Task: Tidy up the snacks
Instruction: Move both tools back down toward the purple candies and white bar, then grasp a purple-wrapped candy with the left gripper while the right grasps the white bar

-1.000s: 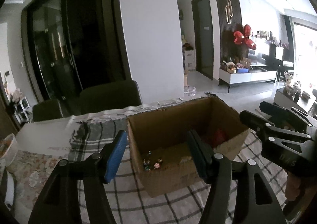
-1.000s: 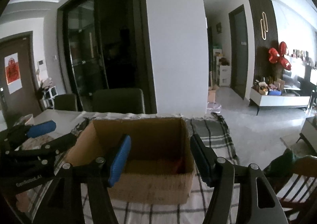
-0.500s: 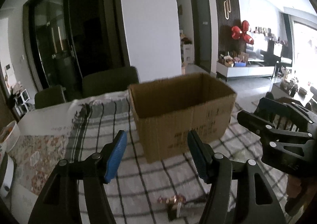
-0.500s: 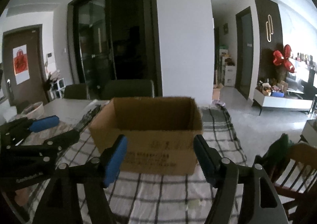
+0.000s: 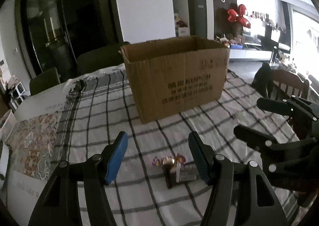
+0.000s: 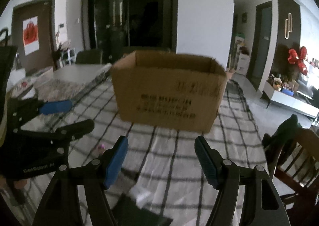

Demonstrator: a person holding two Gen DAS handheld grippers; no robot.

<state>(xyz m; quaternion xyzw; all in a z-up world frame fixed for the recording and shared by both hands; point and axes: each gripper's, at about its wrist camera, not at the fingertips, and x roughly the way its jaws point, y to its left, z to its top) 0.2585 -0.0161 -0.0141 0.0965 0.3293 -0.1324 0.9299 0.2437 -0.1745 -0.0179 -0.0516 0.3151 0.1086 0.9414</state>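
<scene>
**L wrist view**
- Left gripper: jaws spread, nothing pinched. Blue pads seen either side of a bare strip of checked cloth on the table.
- Snack cluster: small wrapped sweets plus a dark packet, lying on the cloth near the table's front edge. Placed just inside the right-hand finger, lower than the pad tips, so slightly right of the jaw centreline. Long axis of the dark packet read as running roughly front-to-back; the shiny wrappers lie across it. Not touched by either pad.
- Cardboard box: open-topped, upright, well beyond the sweets toward the table's far edge, ahead of the jaws. Contents not visible from this height.
- Right gripper: seen at the right border, over the table's right side, farther from the sweets than the left gripper.

**R wrist view**
- Right gripper: jaws spread, empty; only cloth between the pads.
- Box: straight ahead, centred between the pads, well apart.
- Pink-wrapped sweet: small, blurred, just left of the left-hand pad, outside the jaws. Prob. part of the same cluster; not certain.
- Dark flat item: at the bottom edge under the gripper, on the cloth; identity not legible.
- Left gripper: at the left border, close to the pink sweet.

**Judgement:** left hand is nearer; a short shift right and down is called for.
</scene>
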